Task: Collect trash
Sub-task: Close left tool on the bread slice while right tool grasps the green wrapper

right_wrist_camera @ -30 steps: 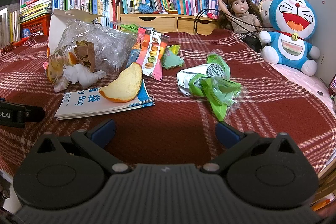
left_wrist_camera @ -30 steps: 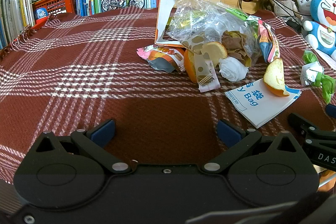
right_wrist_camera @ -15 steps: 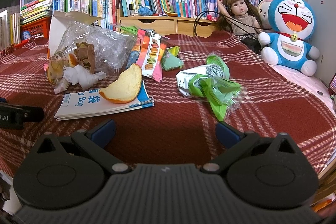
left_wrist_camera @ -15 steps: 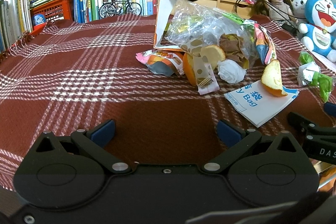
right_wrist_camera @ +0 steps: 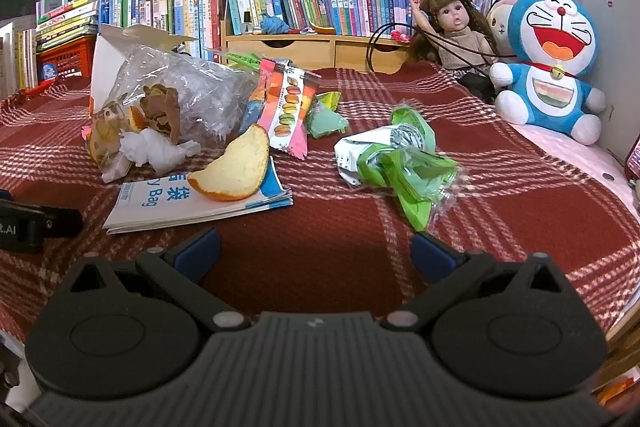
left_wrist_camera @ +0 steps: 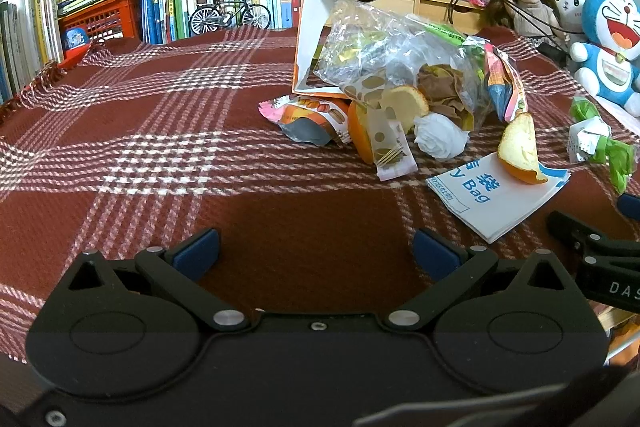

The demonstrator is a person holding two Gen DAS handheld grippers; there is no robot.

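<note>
Both the left gripper (left_wrist_camera: 316,253) and right gripper (right_wrist_camera: 315,251) gape wide, empty. Trash surrounds the folded bag (right_wrist_camera: 192,201): orange peel (right_wrist_camera: 234,167) on it, green wrapper (right_wrist_camera: 400,159) right (fully seen only from the right wrist).

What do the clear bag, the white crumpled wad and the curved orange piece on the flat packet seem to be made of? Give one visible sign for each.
Clear bag: thin plastic film, glossy; it is see-through with shiny creases.
White wad: probably tissue paper, matt; soft, irregular folds.
Curved orange piece: looks like citrus peel; orange rind edge, pale spongy inside.
</note>
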